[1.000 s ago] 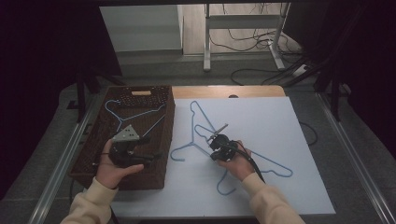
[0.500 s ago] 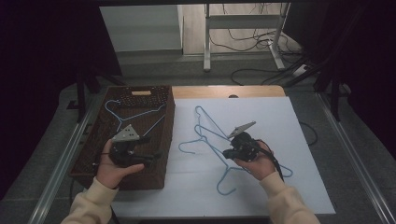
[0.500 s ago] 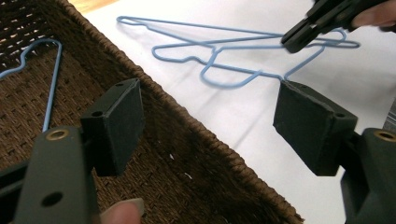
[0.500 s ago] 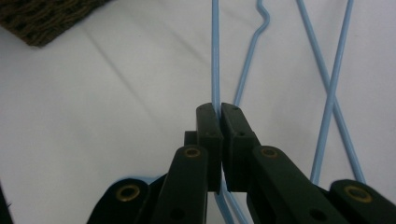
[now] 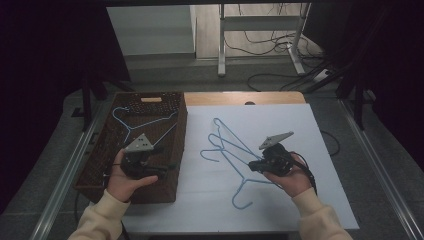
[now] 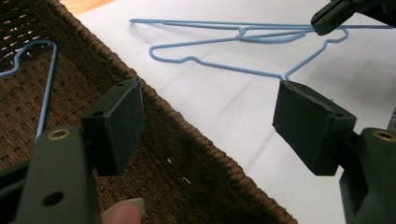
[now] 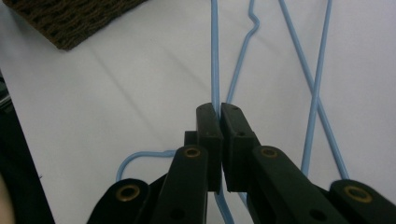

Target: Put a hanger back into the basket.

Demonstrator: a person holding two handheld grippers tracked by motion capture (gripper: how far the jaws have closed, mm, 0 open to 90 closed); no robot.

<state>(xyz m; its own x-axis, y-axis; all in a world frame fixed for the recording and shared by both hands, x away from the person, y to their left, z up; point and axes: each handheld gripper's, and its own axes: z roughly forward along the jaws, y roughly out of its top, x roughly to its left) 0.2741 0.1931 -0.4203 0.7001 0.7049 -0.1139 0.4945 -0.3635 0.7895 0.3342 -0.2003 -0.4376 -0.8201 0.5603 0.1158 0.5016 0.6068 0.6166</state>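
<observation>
Nearest the person, the right gripper (image 5: 254, 166) was clenched on the wire of a blue hanger (image 5: 239, 165), over the white table (image 5: 280, 120). A second blue hanger (image 5: 220, 145) lay crossed under it. To the left, the left gripper (image 5: 167, 167) hovered with jaws wide apart over a wicker basket (image 5: 172, 195). Farther back, another hanger (image 5: 131, 122) rested inside that basket.

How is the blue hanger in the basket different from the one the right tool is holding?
The hanger in the basket lies flat and alone on the woven bottom, with nothing gripping it. The held hanger is over the white sheet, its wire pinched in the shut right tool, and it crosses other hangers there. Both are thin light-blue wire.
</observation>
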